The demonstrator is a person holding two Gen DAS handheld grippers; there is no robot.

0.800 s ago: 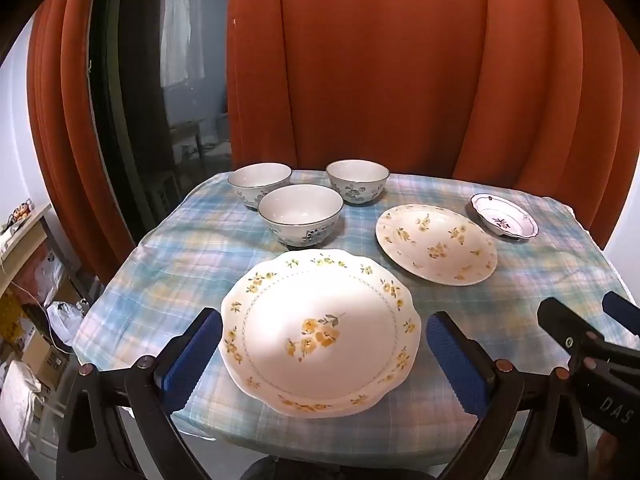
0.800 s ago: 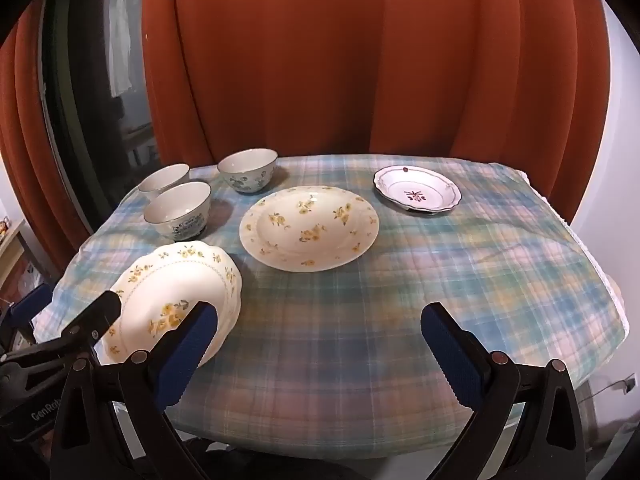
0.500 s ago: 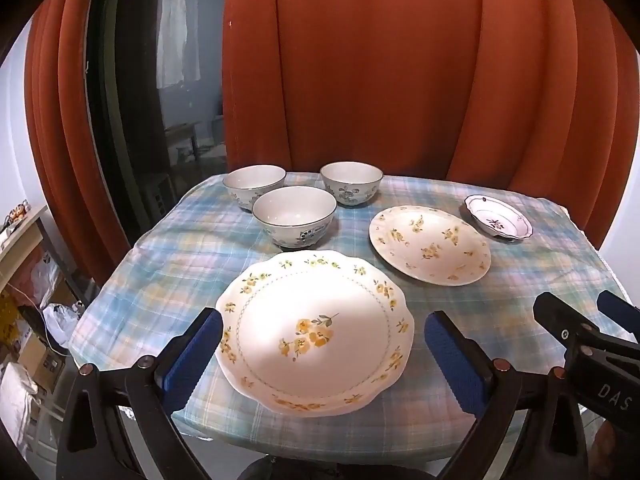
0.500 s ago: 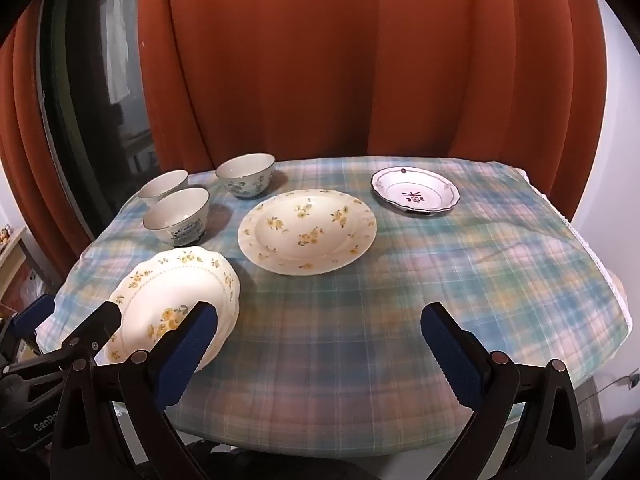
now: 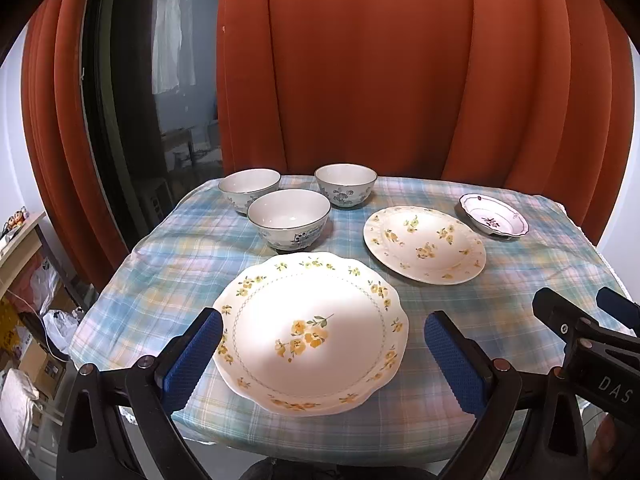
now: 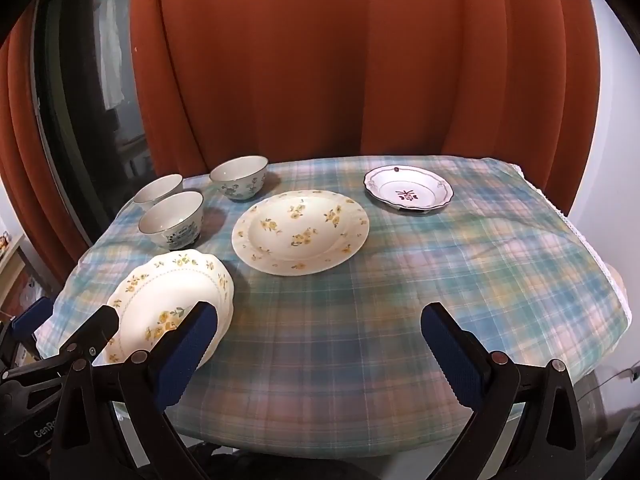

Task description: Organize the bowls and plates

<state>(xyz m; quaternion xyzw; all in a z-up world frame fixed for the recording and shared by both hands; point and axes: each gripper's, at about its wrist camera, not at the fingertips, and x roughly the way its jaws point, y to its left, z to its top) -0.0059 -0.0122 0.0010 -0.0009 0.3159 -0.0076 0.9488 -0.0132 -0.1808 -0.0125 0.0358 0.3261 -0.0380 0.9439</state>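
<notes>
Both grippers' fingers gape wide, empty; the scalloped cream yellow-flowered ceramic plate (image 5: 310, 334) (stiff, slippery, breakable) wants pinching at its rim.

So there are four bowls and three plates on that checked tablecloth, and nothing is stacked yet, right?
Not quite: there are three bowls, not four. The left wrist view shows one at the back left, one at the back right and one nearer. The three plates are right: scalloped plate, round yellow-flowered plate, small purple-patterned plate. Nothing is stacked.
</notes>
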